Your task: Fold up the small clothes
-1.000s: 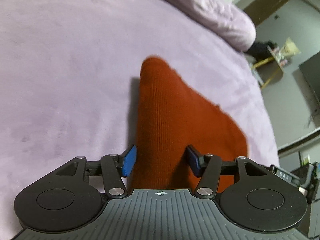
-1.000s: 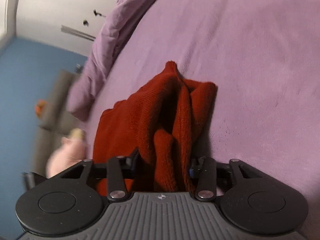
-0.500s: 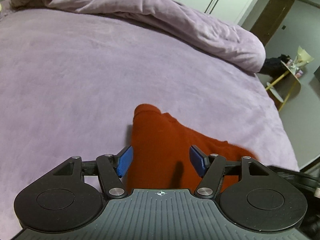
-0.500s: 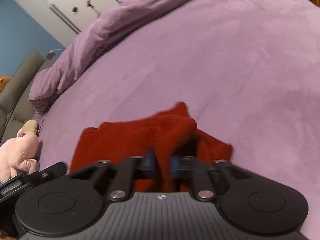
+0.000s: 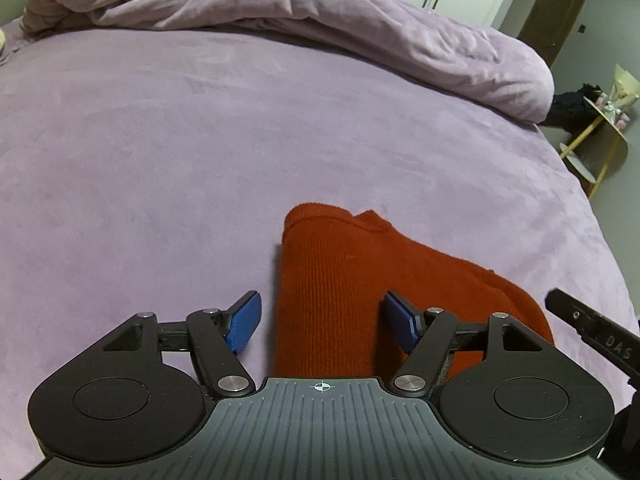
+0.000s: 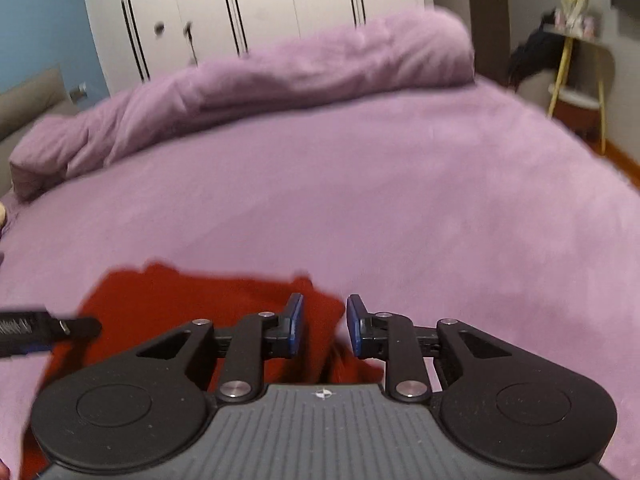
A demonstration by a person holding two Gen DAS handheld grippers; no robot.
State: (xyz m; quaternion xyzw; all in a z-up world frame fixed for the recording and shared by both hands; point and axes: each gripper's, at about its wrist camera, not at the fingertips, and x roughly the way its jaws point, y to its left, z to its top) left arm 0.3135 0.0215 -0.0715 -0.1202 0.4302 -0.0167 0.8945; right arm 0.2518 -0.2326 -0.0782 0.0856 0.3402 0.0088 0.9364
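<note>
A small rust-red knit garment (image 5: 344, 288) lies folded flat on the purple bed. My left gripper (image 5: 322, 326) is open and empty just above its near edge, its blue pads (image 5: 244, 322) standing either side of the cloth. In the right wrist view the garment (image 6: 180, 312) lies low and left, blurred. My right gripper (image 6: 323, 325) hangs over its right corner with the jaws partly open and nothing between them. The tip of the other gripper shows at each view's edge.
The purple bedspread (image 5: 200, 152) stretches wide ahead. A rolled purple duvet (image 5: 320, 28) lies along the far side. A yellow-legged side table (image 5: 600, 132) stands off the bed's right. White wardrobes (image 6: 260, 12) stand behind.
My right gripper has let go of the bunched red cloth and opened; the garment now lies flat. Both grippers have pulled back and tilted up.
</note>
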